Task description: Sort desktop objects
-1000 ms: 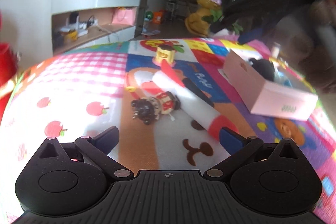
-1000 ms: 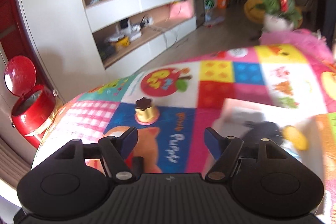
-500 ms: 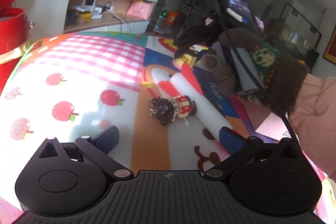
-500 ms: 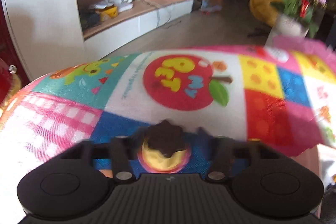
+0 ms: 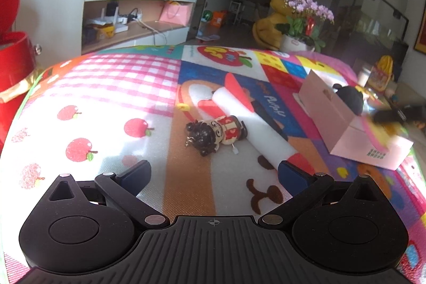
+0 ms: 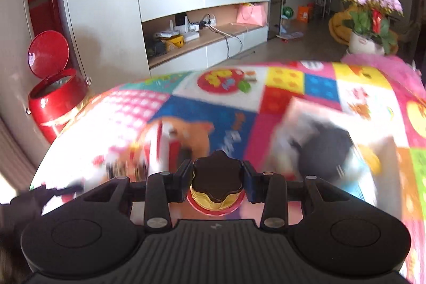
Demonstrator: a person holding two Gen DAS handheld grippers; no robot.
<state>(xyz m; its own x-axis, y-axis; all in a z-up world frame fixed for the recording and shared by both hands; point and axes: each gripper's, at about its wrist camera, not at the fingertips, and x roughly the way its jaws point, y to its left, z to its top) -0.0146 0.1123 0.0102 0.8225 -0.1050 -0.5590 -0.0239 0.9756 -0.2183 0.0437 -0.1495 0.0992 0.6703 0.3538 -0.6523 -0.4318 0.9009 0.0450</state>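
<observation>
One doll figurine (image 5: 217,133), one white roll with red ends (image 5: 253,124) and one pink cardboard box (image 5: 343,124) lie on the table (image 5: 111,87), which is covered by a colourful patterned mat. The figurine lies on its side near the table centre, touching the roll. The box stands toward the right edge and contains one black rounded object (image 5: 348,97); further contents are blurred.

The left claw (image 5: 214,173) is released, its jaws spread wide, positioned above the near edge. The figurine lies just ahead of it, between the finger lines.

The right claw (image 6: 217,177) is clenched on one small cake-shaped toy (image 6: 217,184) with a dark scalloped top, gold middle and pink base. The table beneath is motion-blurred.

One red bin with open lid (image 6: 57,95) stands beyond the left edge; one potted orchid (image 6: 371,17) stands beyond the far edge.
</observation>
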